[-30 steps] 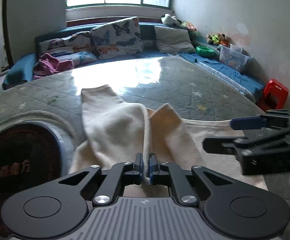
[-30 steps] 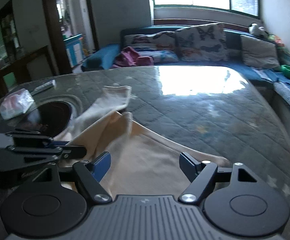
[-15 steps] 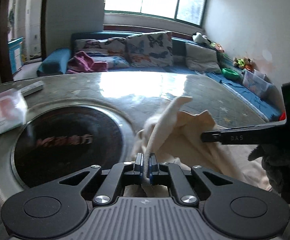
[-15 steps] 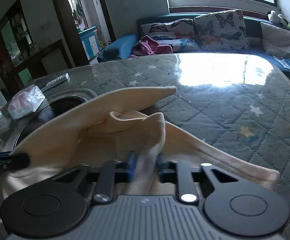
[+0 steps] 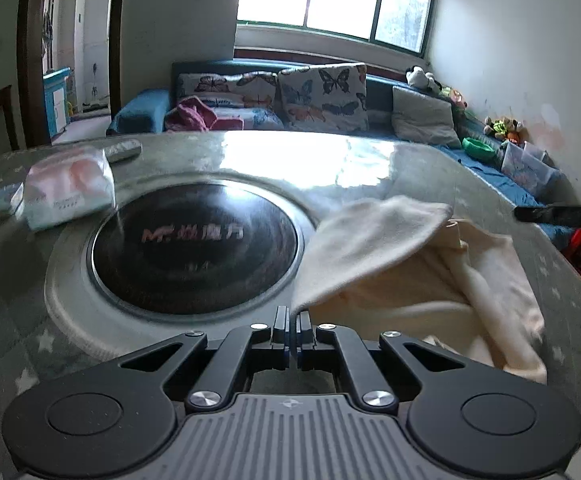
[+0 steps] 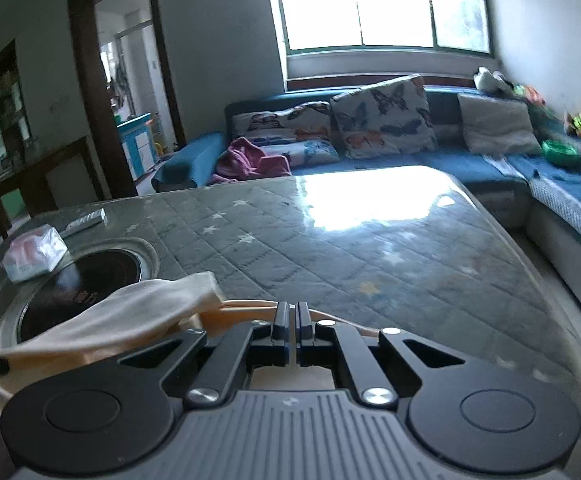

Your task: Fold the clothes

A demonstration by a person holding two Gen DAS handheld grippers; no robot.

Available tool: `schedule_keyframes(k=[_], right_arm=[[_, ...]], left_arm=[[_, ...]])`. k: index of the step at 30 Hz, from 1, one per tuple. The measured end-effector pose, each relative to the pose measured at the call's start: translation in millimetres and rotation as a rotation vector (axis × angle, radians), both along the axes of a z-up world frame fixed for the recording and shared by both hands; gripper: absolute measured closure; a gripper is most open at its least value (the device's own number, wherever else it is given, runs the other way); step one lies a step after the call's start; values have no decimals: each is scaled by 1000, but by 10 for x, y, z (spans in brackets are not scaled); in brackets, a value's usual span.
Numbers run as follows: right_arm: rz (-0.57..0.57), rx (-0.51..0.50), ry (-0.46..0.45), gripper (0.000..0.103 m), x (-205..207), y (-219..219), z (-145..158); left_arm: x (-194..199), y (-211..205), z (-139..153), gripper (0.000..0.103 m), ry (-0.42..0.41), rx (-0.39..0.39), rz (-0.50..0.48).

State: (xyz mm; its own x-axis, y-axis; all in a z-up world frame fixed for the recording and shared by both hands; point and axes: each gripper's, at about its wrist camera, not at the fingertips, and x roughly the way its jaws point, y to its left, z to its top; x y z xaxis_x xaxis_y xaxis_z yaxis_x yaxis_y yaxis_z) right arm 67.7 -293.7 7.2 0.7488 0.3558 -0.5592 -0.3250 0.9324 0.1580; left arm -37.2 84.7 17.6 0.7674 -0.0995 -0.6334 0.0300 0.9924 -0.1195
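We see the left gripper [image 5: 292, 322] clamped on a corner of the cream garment [image 5: 430, 280], which spreads away to its right over the quilted table [image 5: 410, 168]. The right gripper [image 6: 292, 322] is pinched on the garment's edge; 1 pale sleeve [image 6: 130, 312] runs lengthwise leftward, its cuff pointing toward the window.
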Motion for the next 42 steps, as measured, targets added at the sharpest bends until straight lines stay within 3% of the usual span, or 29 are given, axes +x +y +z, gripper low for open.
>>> schedule_keyframes(k=[3,4,5,6,13,17,21,25,29,32,33,35,37,42], right_arm=[[43,-3,-3,95,-84,-14,51],[66,-11,-3,86,-108,24,49],[92,-22,1,71,-121,86,31],[117,-31,7,65,-124,150,3],[236,-150,4,55,-51,715,-273],[278,-215,-8,56,-14,937,-372],[289,-259,-8,65,52,1029,-458],[292,-244,5,87,113,987,-466],[285,-185,28,96,185,894,-411],[285,-166,21,98,188,862,-370],[286,-163,16,98,184,854,-357],[282,-160,5,98,168,828,-334],[266,-153,-6,98,155,787,-305],[194,-135,-38,99,107,559,-197]], left_arm=[[-94,15,-77,100,25,-11,2],[-124,12,-105,100,35,-11,2],[-151,4,-129,100,44,-6,3],[-177,4,-154,100,51,0,6],[-173,37,-72,97,25,43,7],[-26,-122,19,90,-17,69,-61],[257,-491,6,88,-53,128,-171],[544,-848,-74,60,-78,178,-280],[804,-1135,-193,58,-84,243,-346],[980,-1229,-293,63,-68,264,-346],[1027,-1243,-323,68,-61,267,-344],[1084,-1261,-375,88,-55,280,-340],[1100,-1223,-385,97,-57,276,-324],[1025,-999,-217,100,-91,222,-252]])
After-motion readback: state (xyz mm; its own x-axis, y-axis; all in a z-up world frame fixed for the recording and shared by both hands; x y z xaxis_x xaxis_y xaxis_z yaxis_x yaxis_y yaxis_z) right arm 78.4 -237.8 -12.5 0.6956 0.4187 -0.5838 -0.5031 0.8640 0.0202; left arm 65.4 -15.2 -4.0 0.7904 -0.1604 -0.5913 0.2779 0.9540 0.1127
